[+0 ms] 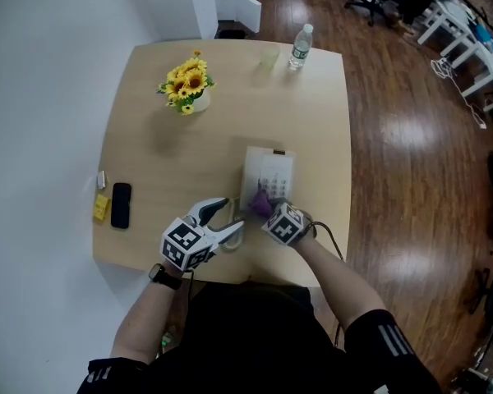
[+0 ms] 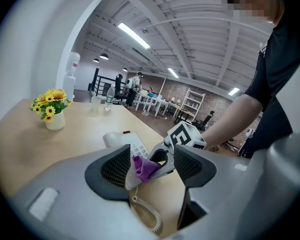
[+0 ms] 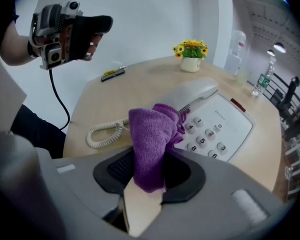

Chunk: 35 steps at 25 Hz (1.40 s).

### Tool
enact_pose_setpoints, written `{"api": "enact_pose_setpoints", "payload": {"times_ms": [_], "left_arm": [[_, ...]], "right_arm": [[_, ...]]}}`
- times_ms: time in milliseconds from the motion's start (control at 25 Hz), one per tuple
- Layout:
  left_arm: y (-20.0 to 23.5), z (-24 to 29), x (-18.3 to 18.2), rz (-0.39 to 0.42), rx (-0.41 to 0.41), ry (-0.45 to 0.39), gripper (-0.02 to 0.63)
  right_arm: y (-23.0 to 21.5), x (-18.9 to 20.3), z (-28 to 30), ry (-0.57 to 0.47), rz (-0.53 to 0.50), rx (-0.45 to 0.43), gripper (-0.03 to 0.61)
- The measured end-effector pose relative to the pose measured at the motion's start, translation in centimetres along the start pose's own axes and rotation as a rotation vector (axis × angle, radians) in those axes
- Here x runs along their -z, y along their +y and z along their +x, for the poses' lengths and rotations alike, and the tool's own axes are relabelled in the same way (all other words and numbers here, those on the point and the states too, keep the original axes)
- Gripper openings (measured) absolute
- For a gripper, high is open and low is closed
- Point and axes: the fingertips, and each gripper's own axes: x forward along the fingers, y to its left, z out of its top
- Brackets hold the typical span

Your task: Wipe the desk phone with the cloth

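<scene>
The white desk phone [image 1: 269,176] lies on the round wooden table, its handset [image 3: 191,95] on the cradle and its coiled cord [image 3: 104,133] trailing toward the near edge. My right gripper [image 1: 263,208] is shut on a purple cloth [image 3: 152,146], which rests against the phone's near end by the keypad [image 3: 208,132]. My left gripper [image 1: 228,221] hovers open just left of the phone's near corner with nothing between its jaws. In the left gripper view the cloth [image 2: 146,167] and the right gripper [image 2: 162,159] show between those jaws [image 2: 150,170].
A vase of sunflowers [image 1: 187,87] stands at the table's far left, with a water bottle [image 1: 300,46] and a cup [image 1: 269,58] at the far edge. A black mobile phone [image 1: 121,205] and a yellow item [image 1: 102,208] lie near the left edge.
</scene>
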Motion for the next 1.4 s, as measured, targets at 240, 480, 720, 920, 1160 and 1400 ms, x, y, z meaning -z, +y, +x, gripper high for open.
{"api": "enact_pose_setpoints", "payload": {"times_ms": [240,480,720,920,1160,1400], "left_arm": [[-0.3,-0.5,0.1,0.003,-0.003,0.002,0.268],[-0.1,-1.4,0.6,-0.006,-0.016,0.001,0.268],[-0.4,-1.1,0.4,0.003,0.0,-0.002,0.268],[-0.8,-0.9,-0.4,0.024,0.018,-0.008,0.268],[-1.0,-1.4,-0.7,0.039,0.029,-0.008,0.268],[-1.8,-1.8,-0.7,0.059,0.054,0.006,0.268]], "right_arm": [[-0.8,0.7,-0.4,0.011,0.017,0.018,0.149],[-2.5,3.6,-2.3,0.017,0.086,0.064,0.149],[-4.3,7.3,-3.7,0.063,0.151,0.118,0.148],[-5.0,9.4,-6.5,-0.021,0.312,0.148,0.149],[-3.4,7.8,-12.1,-0.219,0.429,0.159,0.151],[-2.6,7.7,-16.0,-0.366,0.54,0.18,0.152]]}}
